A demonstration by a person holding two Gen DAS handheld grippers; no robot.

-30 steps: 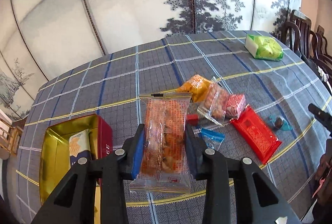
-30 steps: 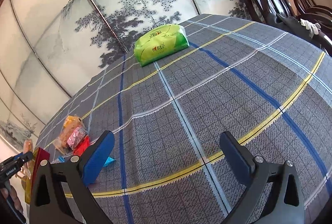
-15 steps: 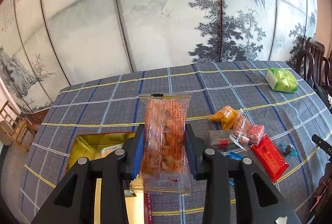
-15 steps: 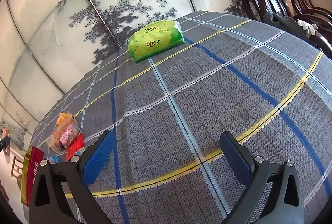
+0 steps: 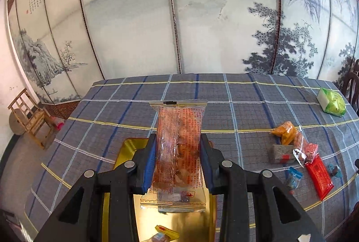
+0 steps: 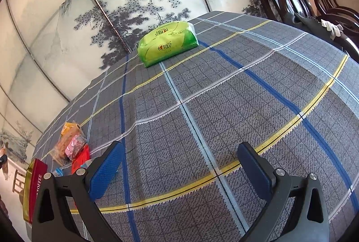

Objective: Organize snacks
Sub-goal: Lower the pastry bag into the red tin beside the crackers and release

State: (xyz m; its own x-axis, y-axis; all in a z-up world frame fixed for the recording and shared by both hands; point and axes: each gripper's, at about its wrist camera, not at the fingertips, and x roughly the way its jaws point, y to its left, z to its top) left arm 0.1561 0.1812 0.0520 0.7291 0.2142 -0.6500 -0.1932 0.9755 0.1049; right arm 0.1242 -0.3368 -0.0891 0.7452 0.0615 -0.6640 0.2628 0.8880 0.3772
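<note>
Held item: a long clear plastic snack packet with orange-red print and golden-brown pieces inside [image 5: 178,147], upright between the 2 blue pads of the left tongs [image 5: 178,163], which pinch it across its middle.
Where it is: in the air above the open gold-lined tin box [image 5: 128,150] that sits near the left front edge of the tabletop [image 5: 235,112]; small wrapped pieces [image 5: 167,232] already lie in the box.
How it will handle: judged light and soft; the film looks slick and crinkly, and the contents look brittle, so a hard squeeze could crush them. The sealed top flap [image 5: 178,103] stands free and floppy above the pads.
Where to hold: the mid-body pinch looks sound, since the flat seams at either end would likely slip or fold.
Right tongs [image 6: 179,165]: spread wide, holding nothing, low over the checked cloth near the front edge.
Loose pile: an orange pouch [image 5: 283,131], a pink-and-clear bag [image 5: 307,149], a flat red foil packet [image 5: 319,177] and a small blue-wrapped sweet [image 5: 292,179] lie close together toward the right front edge.
Far right corner: a green plastic tissue pack [image 6: 168,43], well apart from the snacks.
Step in hand: likely lowering the packet into the box.
Risk: the packet is long, so it may catch the box rim [image 6: 29,171] unless laid flat.
</note>
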